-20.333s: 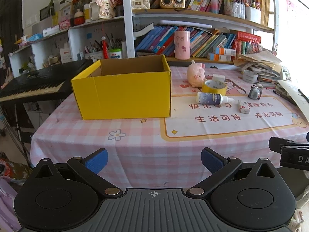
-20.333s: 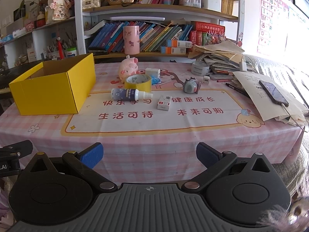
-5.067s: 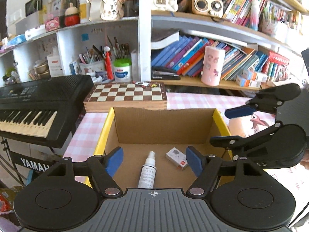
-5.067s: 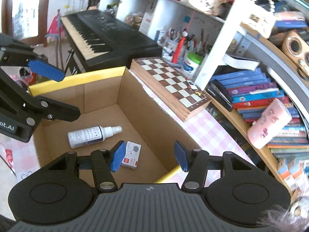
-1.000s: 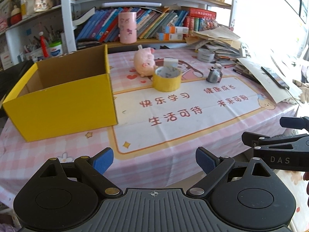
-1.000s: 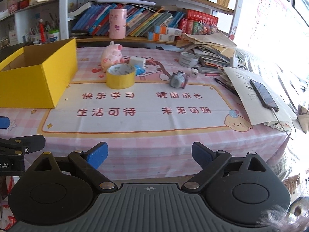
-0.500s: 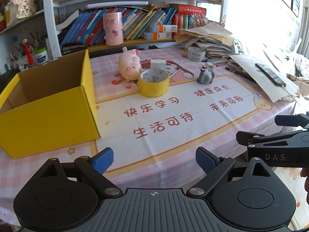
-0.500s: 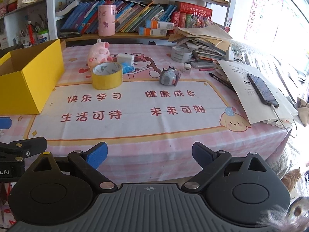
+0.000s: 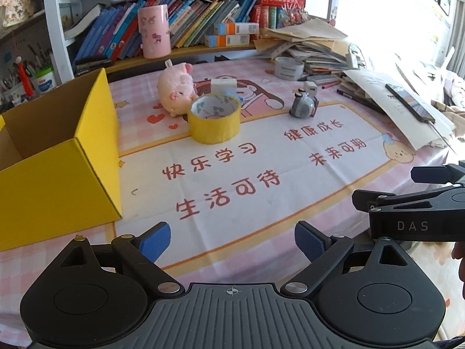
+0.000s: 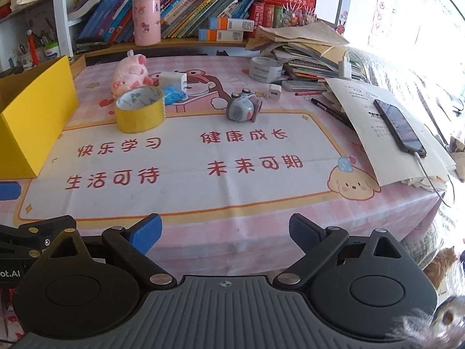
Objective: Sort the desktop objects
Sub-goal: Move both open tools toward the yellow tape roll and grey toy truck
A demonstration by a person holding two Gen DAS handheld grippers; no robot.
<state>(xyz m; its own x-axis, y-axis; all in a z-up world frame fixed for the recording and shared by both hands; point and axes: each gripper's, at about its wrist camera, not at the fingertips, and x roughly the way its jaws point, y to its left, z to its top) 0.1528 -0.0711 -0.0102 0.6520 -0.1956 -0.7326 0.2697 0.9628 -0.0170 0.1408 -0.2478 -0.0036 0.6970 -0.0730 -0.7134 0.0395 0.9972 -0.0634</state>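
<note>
A yellow cardboard box point(image 9: 58, 157) stands open at the table's left, also in the right wrist view point(image 10: 32, 116). A yellow tape roll point(image 9: 214, 117) point(image 10: 139, 112), a pink pig toy point(image 9: 175, 88) point(image 10: 129, 72) and a small grey toy camera point(image 9: 302, 105) point(image 10: 242, 107) lie beyond the mat's text. A white charger point(image 10: 173, 80) and a blue item point(image 10: 173, 94) sit behind the roll. My left gripper point(image 9: 232, 241) is open and empty over the near edge. My right gripper point(image 10: 224, 232) is open and empty beside it.
A phone point(image 10: 399, 126) on papers point(image 10: 386, 133) lies at the right. A grey tape roll point(image 10: 265, 69), a small white cube point(image 10: 274, 90), pens and stacked books point(image 10: 308, 55) sit at the back right. A bookshelf with a pink cup point(image 10: 146, 20) stands behind.
Both grippers have moved forward and a little right toward the table; the objects look larger. Both stay open and empty.
</note>
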